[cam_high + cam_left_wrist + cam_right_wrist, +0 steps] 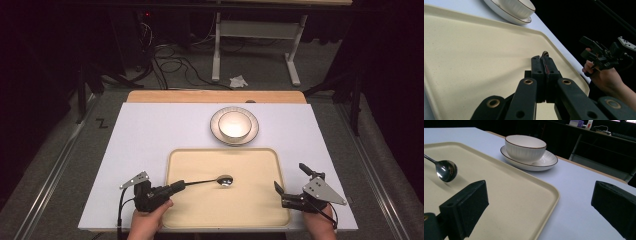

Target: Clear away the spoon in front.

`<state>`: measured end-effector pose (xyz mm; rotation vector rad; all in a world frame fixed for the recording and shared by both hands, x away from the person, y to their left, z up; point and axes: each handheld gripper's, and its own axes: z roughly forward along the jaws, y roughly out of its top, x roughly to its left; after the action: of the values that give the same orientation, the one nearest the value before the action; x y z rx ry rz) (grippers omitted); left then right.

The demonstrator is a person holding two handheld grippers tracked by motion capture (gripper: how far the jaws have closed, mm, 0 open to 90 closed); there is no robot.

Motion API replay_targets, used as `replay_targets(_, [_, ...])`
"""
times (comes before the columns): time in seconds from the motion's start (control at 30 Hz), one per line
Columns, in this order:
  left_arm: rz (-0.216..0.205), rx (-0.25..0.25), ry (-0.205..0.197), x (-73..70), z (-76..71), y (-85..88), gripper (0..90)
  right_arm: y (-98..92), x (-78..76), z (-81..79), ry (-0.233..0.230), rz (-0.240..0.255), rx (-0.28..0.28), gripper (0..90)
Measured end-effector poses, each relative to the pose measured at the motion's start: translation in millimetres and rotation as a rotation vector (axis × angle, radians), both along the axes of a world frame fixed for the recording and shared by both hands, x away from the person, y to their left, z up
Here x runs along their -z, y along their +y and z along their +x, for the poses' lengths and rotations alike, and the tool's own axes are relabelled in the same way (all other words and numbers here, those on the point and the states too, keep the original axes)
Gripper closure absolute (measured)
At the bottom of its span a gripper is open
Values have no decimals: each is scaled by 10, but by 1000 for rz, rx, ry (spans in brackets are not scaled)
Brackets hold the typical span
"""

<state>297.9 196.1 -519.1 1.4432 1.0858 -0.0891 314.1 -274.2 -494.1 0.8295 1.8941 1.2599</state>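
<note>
- The left gripper (176, 187) is clenched on the handle of a metal spoon (225, 180), its jaws pressed flat together with the handle sandwiched between them (the left gripper view shows the handle edge-on in the seam). The handle runs out level to the right, so the spoon's bowl hangs over the middle of the tray, seemingly a little above it, to judge by the shadow beneath it in the right gripper view. My guess is the level hold keeps the bowl ready to carry or set down.
- The right gripper (292, 181) is released, its jaws spread wide and holding nothing. It sits at the tray's near right corner, well apart from the spoon, and looks parked in readiness, not at work.
- The cream tray (200, 160) lies on a pale sheet (145, 135) that covers the table. It is bare apart from the spoon over it (its raised rim would keep anything laid there from sliding off).
- Just beyond the tray's far edge a white bowl (234, 123) stands upright on a saucer (252, 134), both with a thin dark rim line. The bowl looks empty, as far as its inside can be seen.
- A strip of wooden table edge (215, 96) shows past the sheet.
- Farther off the room is dark: grey carpet (60, 150), loose cables (175, 62) on the floor, the white legs of another table (216, 50), and a crumpled white scrap (238, 80) near them.
</note>
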Motion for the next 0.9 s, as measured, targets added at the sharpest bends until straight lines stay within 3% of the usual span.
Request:
replay_targets(0.53, [-15,-12,62,81,27,-9,889,-2,-4,-1,-1,0,1,17])
replay_targets(0.9, [44,-28,71,88,38,1,824,4,-3,-1,-1,-4,-4,16])
